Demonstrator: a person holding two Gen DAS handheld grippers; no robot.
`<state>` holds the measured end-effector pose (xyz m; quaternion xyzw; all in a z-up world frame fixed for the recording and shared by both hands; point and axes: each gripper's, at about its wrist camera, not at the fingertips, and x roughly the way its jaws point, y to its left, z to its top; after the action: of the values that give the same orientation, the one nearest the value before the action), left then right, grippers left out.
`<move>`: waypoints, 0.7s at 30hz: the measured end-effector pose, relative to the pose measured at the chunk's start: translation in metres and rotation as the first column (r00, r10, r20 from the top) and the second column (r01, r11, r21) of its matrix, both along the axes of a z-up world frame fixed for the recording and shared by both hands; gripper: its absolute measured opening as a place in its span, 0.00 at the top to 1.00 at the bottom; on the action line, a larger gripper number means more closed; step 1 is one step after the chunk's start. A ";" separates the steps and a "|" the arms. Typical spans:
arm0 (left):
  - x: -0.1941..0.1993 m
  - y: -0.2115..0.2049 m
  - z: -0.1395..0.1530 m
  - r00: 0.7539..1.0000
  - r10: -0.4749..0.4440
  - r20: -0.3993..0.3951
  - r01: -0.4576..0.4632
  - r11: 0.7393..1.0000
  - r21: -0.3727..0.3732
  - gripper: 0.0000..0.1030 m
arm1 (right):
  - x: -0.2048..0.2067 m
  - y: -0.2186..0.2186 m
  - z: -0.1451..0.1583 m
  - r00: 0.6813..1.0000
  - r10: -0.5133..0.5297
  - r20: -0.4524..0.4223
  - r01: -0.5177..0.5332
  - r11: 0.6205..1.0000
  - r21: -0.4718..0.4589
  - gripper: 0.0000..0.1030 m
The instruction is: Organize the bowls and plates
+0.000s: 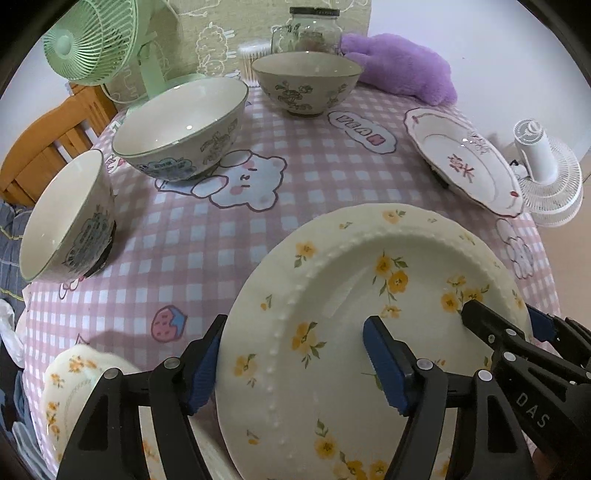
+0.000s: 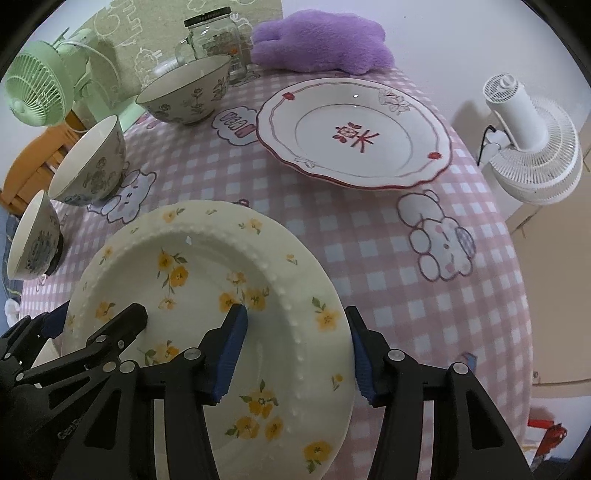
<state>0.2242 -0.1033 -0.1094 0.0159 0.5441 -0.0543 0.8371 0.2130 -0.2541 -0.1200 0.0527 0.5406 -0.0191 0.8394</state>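
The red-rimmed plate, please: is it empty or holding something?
Empty: the red-rimmed plate shows only its painted centre motif, nothing lying in it.

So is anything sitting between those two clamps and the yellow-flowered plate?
Nothing visible. The left gripper and the right gripper each straddle the rim of the yellow-flowered plate, with one finger over the dish and one outside its edge. Whether the pads press on it cannot be told.

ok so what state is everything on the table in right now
yellow-flower plate: tilted, rim gripped by left gripper and right gripper
other yellow plate: partly hidden
red-trimmed plate: flat, empty
near bowl: empty, unstacked
middle bowl: empty, unstacked
far bowl: empty, unstacked
jar: lid on
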 end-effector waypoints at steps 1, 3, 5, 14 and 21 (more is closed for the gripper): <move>-0.002 0.001 0.002 1.000 -0.002 0.004 0.002 1.000 -0.003 0.29 | -0.003 0.000 0.002 1.000 -0.003 0.001 0.003 1.000 0.000 0.46; -0.008 0.003 0.009 1.000 -0.011 0.016 0.011 1.000 -0.006 0.29 | -0.010 0.000 0.007 1.000 -0.008 0.006 0.008 1.000 -0.002 0.46; -0.013 0.005 0.014 0.999 -0.019 0.026 0.019 1.000 -0.006 0.29 | -0.017 0.002 0.014 1.000 -0.014 0.015 0.014 1.000 -0.006 0.46; -0.038 0.033 0.039 0.997 -0.037 0.063 0.039 0.999 -0.027 0.29 | -0.049 0.030 0.042 0.998 -0.030 0.051 0.031 0.999 -0.025 0.46; -0.058 0.070 0.050 0.997 -0.020 0.073 0.023 0.999 -0.049 0.29 | -0.070 0.065 0.054 0.998 -0.016 0.057 0.018 0.999 -0.034 0.46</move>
<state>0.1661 -0.0337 -0.0598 0.0030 0.5116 -0.0762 0.8559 0.1434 -0.1887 -0.0655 0.0433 0.5155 -0.0342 0.8551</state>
